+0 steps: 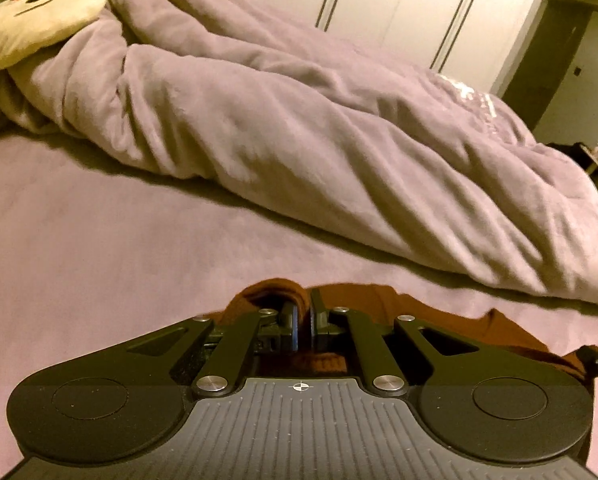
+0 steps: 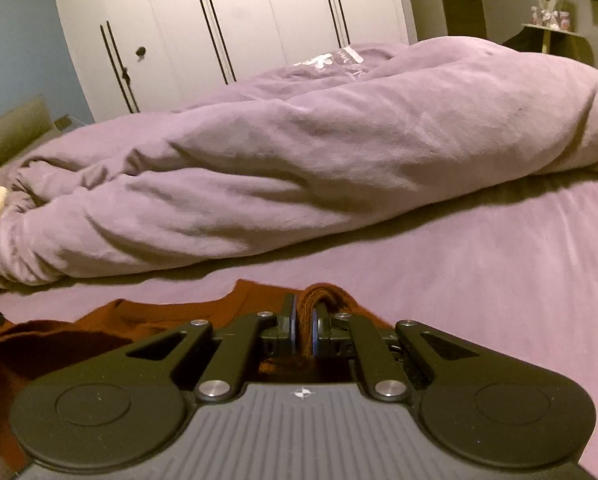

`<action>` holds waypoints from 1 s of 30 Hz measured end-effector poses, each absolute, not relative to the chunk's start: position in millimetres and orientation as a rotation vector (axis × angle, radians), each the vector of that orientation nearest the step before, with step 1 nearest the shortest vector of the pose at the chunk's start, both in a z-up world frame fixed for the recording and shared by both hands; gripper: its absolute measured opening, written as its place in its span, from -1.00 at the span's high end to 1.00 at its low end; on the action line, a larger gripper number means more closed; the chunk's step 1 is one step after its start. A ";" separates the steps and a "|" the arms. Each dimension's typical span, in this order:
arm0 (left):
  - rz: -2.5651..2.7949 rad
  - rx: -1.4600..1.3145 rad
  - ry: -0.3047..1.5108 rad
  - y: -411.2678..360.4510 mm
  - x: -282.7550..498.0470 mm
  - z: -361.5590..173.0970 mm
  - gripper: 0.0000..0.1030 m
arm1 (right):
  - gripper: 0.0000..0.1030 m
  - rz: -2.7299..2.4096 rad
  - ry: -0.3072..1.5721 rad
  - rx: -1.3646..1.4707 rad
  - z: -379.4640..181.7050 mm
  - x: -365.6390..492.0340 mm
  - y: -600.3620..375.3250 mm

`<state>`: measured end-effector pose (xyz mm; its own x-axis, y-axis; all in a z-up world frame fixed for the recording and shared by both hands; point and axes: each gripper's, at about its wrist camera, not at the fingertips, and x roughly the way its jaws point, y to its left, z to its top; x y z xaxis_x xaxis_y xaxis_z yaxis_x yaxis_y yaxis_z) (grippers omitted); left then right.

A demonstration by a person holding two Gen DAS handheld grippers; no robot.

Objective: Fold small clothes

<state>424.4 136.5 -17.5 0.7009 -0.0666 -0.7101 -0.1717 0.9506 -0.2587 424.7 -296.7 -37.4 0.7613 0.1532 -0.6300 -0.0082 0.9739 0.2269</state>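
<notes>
Garment (image 1: pixel 439 320): a rust-brown knit piece, low in both frames, lying on the mauve sheet (image 1: pixel 99 240) directly ahead of the tools. In the left view it runs from centre toward the lower right edge; in the right view it runs from centre toward the lower left edge. You are therefore holding it at two ends with the cloth spanning between them.

Left gripper (image 1: pixel 303 326): jaws together, clamped on a bunched fold of the garment at bottom centre of its frame. A roll of knit fabric curls over the fingertips.

Right gripper (image 2: pixel 303 330): jaws together, clamped on a ribbed edge of the garment at bottom centre of its frame. The fabric stands as a narrow ridge between the pads.

Surroundings: a heaped duvet (image 1: pixel 299 120) crosses the middle of both frames, well apart from the garment. A cream plush toy (image 1: pixel 35 20) sits at upper left of the left view. White wardrobe doors (image 2: pixel 239 20) fill the top of the right view.

Progress: judged early to middle. Both ends are gripped, but most of the garment is hidden under the tool bodies, so you cannot tell whether any fold is already laid. No neat folded stack shows anywhere. Remaining, as judged: carry the held edge over, lay it flat, release, then complete further folds.
</notes>
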 end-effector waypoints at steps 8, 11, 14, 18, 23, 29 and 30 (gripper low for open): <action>0.138 -0.255 0.805 129.6 457.4 -45.5 0.86 | 0.89 0.049 0.704 0.139 -53.5 461.6 -280.6; 0.158 -0.210 0.836 123.9 462.9 -62.6 0.85 | 0.88 0.046 0.718 0.117 -63.7 468.5 -276.0; 0.151 -0.206 0.857 122.2 457.5 -72.4 0.63 | 0.67 0.026 0.707 0.103 -71.4 468.0 -276.9; 0.109 -0.247 0.823 132.2 426.7 -66.0 -0.11 | 0.31 -0.002 0.653 0.126 -63.3 441.3 -290.5; 0.057 -0.222 0.844 139.4 378.8 -68.2 -0.47 | -0.08 0.069 0.653 0.153 -61.5 378.7 -307.7; 0.019 -0.187 0.930 134.8 362.9 -81.4 -0.33 | -0.08 0.077 0.768 0.180 -83.3 353.7 -313.5; 0.024 -0.201 0.933 136.0 362.9 -81.7 -0.21 | -0.07 0.088 0.776 0.201 -84.2 354.2 -313.5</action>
<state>362.9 136.0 -81.7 0.5963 -0.0666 -0.8000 -0.1069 0.9811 -0.1614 354.2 -313.5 -84.2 0.7114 0.1521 -0.6861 -0.0047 0.9773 0.2117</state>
